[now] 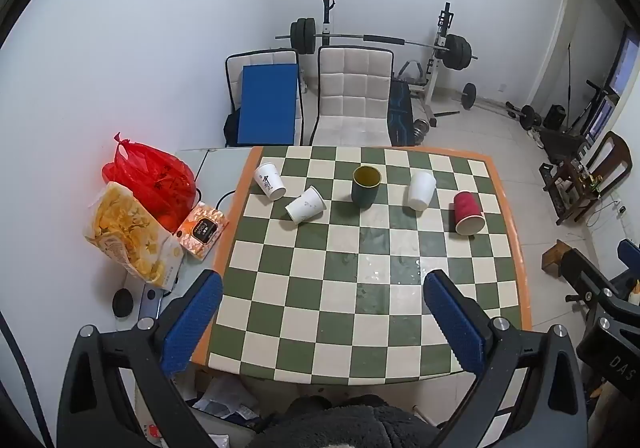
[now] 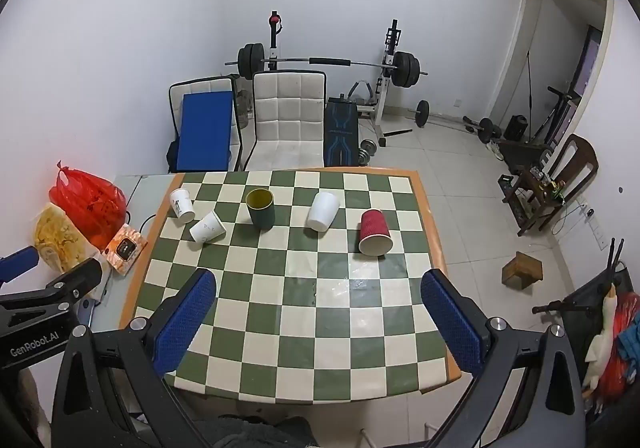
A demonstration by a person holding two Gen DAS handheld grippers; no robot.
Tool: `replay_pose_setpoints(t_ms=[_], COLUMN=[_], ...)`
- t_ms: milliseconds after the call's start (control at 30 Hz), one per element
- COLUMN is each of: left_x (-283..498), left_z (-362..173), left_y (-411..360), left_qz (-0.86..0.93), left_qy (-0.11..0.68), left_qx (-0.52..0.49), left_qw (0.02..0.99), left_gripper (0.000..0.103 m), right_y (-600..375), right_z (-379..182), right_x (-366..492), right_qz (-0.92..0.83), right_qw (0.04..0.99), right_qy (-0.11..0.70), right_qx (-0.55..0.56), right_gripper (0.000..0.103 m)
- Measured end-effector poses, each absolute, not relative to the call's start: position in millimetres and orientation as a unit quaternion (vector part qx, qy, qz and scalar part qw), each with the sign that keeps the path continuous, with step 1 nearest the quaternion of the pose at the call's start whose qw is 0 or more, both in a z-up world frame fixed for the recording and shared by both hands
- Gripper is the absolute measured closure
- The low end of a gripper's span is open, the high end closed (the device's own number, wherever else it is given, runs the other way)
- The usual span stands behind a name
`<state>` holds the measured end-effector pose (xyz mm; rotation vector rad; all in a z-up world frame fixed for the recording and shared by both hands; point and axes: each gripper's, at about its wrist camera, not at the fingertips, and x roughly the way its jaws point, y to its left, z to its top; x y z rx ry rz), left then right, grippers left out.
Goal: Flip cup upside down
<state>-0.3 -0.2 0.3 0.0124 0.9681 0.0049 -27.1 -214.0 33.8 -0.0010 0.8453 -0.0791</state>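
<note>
I have both the left gripper [image 1: 322,290] and right gripper [image 2: 318,288] spread wide, empty, over the near checkered table [image 2: 280,328]. The dark green cup [image 2: 261,207] stands upright mid-row, between paper cups; a careless reach could topple neighbours. Only the right view shows the wooden stool [image 2: 522,270] whole.

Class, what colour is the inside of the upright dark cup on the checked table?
Yellow inside the cup, clearest in the right wrist view.
</note>
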Motion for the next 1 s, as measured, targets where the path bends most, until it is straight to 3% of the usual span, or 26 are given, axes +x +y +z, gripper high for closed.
replay_pose_setpoints(t_ms=[1000], left_x=[3], left_z=[10], left_y=[1], left_qz=[0.001], left_qy=[0.456], left_qx=[0.001], left_qw=[0.890], left_gripper=[0.000], right_y=[-203], right_z=[43], right_x=[-24], right_qz=[-0.039], right_qw=[0.913], right_qy=[0.406], right_qx=[0.004], right_gripper=[0.000])
